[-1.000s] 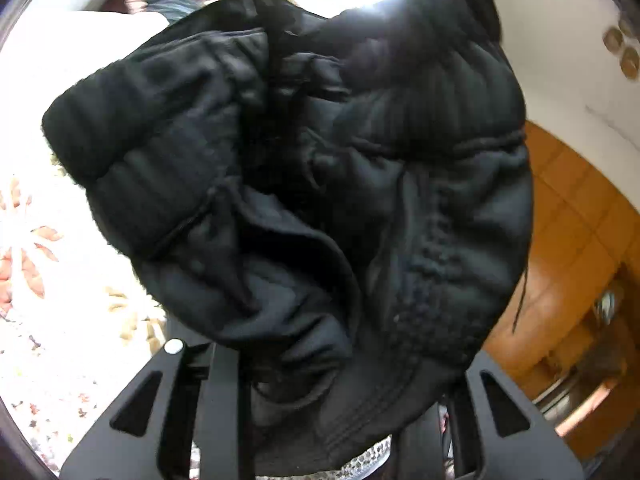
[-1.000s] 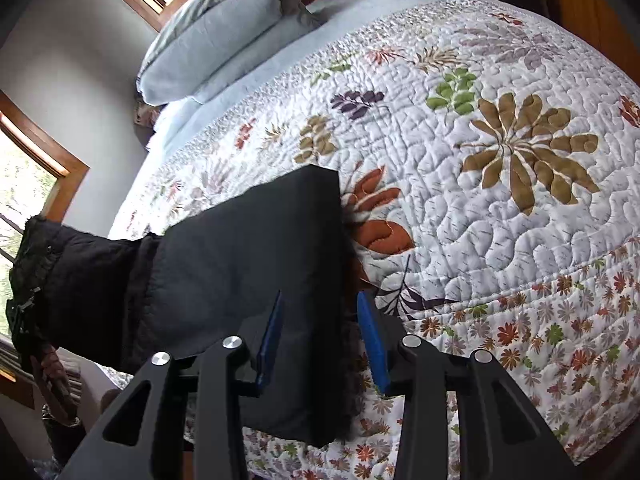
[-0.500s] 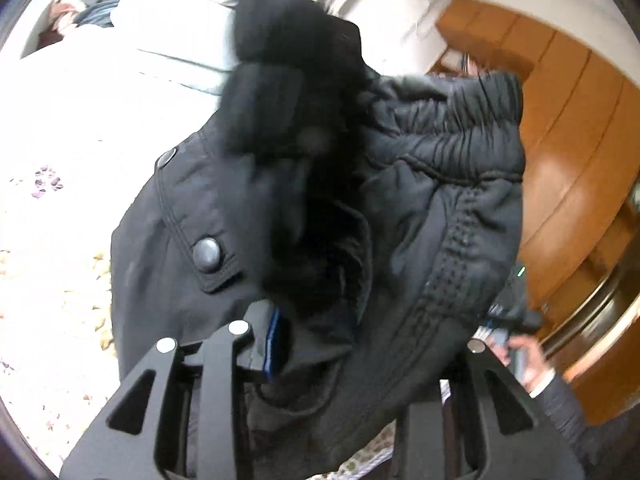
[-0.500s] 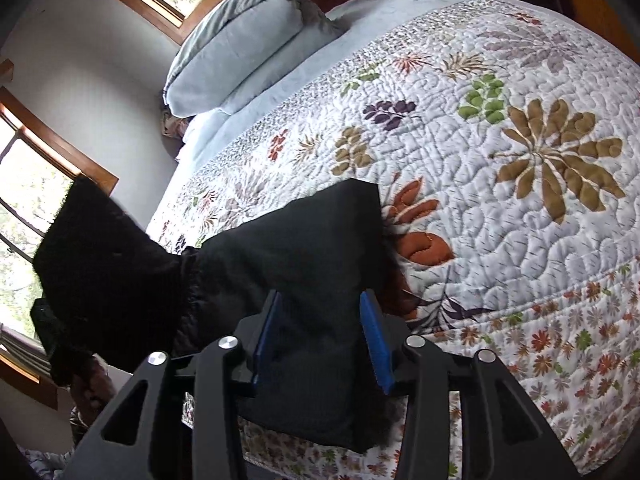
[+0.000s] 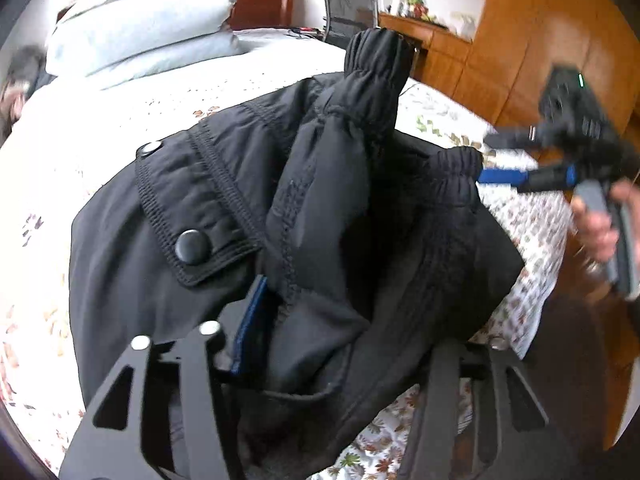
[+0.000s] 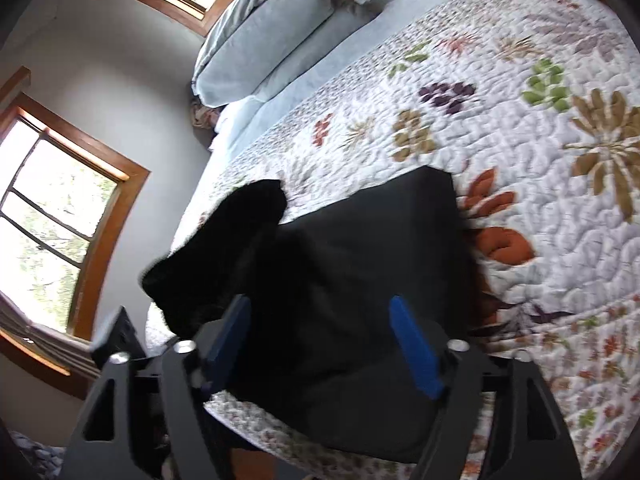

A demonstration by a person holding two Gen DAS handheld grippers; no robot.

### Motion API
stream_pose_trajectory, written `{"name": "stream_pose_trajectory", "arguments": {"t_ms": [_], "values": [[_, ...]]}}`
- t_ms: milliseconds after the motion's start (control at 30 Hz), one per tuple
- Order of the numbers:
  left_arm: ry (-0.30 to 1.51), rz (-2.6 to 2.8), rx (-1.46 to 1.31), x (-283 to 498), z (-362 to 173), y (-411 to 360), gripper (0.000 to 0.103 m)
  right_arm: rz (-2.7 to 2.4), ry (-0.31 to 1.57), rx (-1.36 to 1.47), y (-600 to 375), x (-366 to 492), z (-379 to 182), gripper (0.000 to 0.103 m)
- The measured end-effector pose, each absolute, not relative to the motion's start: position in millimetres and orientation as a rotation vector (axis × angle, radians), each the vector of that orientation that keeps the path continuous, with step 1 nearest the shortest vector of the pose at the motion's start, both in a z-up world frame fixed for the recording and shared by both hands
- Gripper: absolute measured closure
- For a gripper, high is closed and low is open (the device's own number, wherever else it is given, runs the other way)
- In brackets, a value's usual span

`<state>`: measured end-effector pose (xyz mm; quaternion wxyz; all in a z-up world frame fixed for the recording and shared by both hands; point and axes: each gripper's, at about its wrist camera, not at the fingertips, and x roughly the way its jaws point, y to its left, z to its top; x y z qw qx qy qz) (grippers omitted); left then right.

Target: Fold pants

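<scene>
The black pants (image 5: 320,216) fill the left wrist view, bunched, with a snap-button pocket flap and elastic cuffs up. My left gripper (image 5: 332,344) is shut on a fold of the pants; only its left blue pad (image 5: 250,320) shows, the right finger is under cloth. In the right wrist view the pants (image 6: 360,280) lie folded on the quilt near the bed's edge. My right gripper (image 6: 324,344) is open, its blue pads (image 6: 414,348) spread over the fabric without holding it. It also shows in the left wrist view (image 5: 520,178), blurred, at the right.
The floral quilt (image 6: 520,120) covers the bed, with light blue pillows (image 6: 272,36) at its head. Windows (image 6: 52,216) and a wall are to the left. Wooden cabinets (image 5: 540,40) and a chair (image 5: 348,0) stand beyond the bed.
My left gripper has swung the bunched pants down and over toward the bed. My right gripper has opened wider and let go of the folded fabric.
</scene>
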<state>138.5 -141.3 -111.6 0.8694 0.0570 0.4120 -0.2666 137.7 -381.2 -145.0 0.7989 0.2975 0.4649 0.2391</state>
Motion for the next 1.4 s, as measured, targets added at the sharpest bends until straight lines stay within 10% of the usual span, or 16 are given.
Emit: {"name": "stream_pose_trajectory", "arguments": {"t_ms": [133,733,900,1167,1400], "values": [[0.855,-0.574,0.178,124,-118,-159,0.02,0.59,1.059,0.732,-366,155,-149,0.009],[0.809,-0.543,-0.066,105,-82,-83,0.013,0.668,1.34,0.828,-286,211,-182,0.007],[0.814,-0.422,-0.185,115,-80,-27,0.012,0.651,1.341,0.732,-269,208,-180,0.019],[0.931,-0.349,-0.28,133,-117,-1,0.012,0.627,1.323,0.684,-272,200,-179,0.073],[0.955,-0.307,-0.337,133,-126,10,0.012,0.657,1.264,0.639,-266,192,-151,0.082]]}}
